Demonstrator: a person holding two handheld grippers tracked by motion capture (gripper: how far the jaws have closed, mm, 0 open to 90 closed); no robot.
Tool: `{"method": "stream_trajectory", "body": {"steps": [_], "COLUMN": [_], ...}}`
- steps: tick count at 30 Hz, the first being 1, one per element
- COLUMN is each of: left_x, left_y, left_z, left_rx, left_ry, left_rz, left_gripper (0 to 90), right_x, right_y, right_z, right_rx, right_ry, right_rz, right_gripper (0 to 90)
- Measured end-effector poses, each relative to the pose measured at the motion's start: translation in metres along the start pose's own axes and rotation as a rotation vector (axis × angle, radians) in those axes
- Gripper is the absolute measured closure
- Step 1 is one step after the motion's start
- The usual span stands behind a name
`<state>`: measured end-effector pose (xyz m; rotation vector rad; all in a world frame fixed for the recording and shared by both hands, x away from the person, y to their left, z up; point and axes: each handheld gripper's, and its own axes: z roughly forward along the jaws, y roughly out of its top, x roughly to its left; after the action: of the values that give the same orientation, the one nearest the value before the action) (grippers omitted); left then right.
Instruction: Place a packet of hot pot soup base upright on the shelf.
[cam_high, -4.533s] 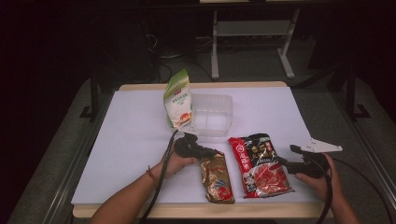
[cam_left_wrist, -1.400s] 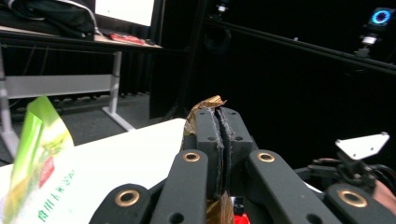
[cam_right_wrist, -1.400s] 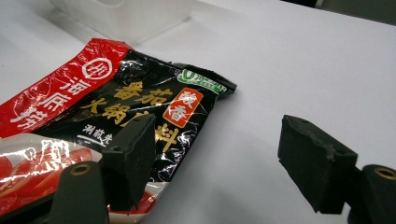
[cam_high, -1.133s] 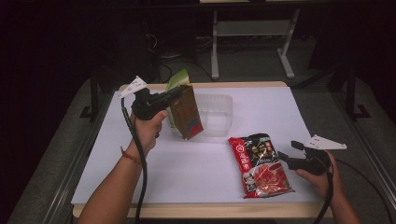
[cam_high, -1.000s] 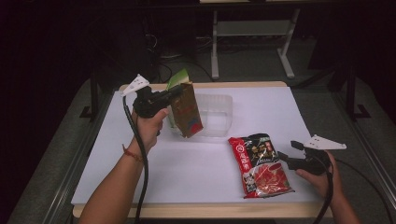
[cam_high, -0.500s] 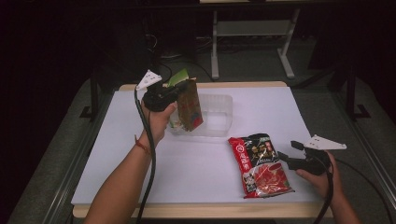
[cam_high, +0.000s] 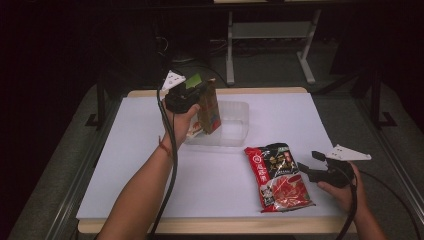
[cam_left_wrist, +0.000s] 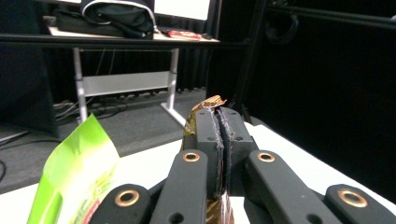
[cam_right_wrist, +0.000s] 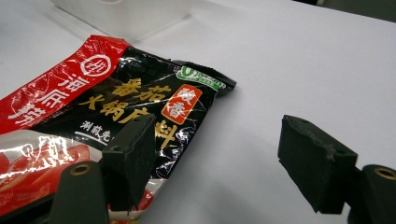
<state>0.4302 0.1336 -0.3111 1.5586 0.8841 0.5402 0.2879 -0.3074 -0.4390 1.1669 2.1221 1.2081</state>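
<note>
Over the clear tub (cam_high: 227, 125), at twelve o'clock, the left gripper (cam_high: 192, 95) is pinching the brown pouch (cam_high: 209, 107).
Its jaws are clamping only the top seam (thin hold), so the pouch is risking slipping or catching the rim; the right gripper (cam_high: 306, 170) is idling half-open, empty, beside the red packet (cam_high: 277, 175).

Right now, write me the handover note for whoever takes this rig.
Left gripper: shut on the top edge of the brown snack packet, held up over the clear plastic container.
Right gripper: open, low beside the red-and-black hotpot base packet, which lies flat on the white table.
Green packet: at the container's left.
Done: brown packet lifted.
Left: lower and release it into the container, probably, then the other packets.
</note>
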Motion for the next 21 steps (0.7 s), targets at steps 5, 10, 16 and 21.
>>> {"method": "stream_trajectory", "body": {"steps": [5, 10, 16, 21], "left_x": [0.001, 0.000, 0.000, 0.000], "left_y": [-0.006, -0.013, -0.024, -0.031], "left_z": [0.011, 0.018, 0.025, 0.026], "left_rx": [0.010, 0.004, 0.012, 0.019], "left_ry": [0.013, 0.012, -0.004, -0.015], "left_rz": [-0.002, -0.019, -0.032, -0.028], "left_gripper": [87.3, 87.2, 87.1, 87.0], "right_x": [0.000, 0.000, 0.000, 0.000], "right_y": [0.000, 0.000, 0.000, 0.000], "right_z": [0.000, 0.000, 0.000, 0.001], "right_rx": [0.000, 0.001, 0.002, 0.003], "right_ry": [0.000, 0.000, 0.001, 0.002], "right_rz": [-0.003, -0.005, -0.006, -0.008], "right_gripper": [27.0, 27.0, 27.0, 27.1]}}
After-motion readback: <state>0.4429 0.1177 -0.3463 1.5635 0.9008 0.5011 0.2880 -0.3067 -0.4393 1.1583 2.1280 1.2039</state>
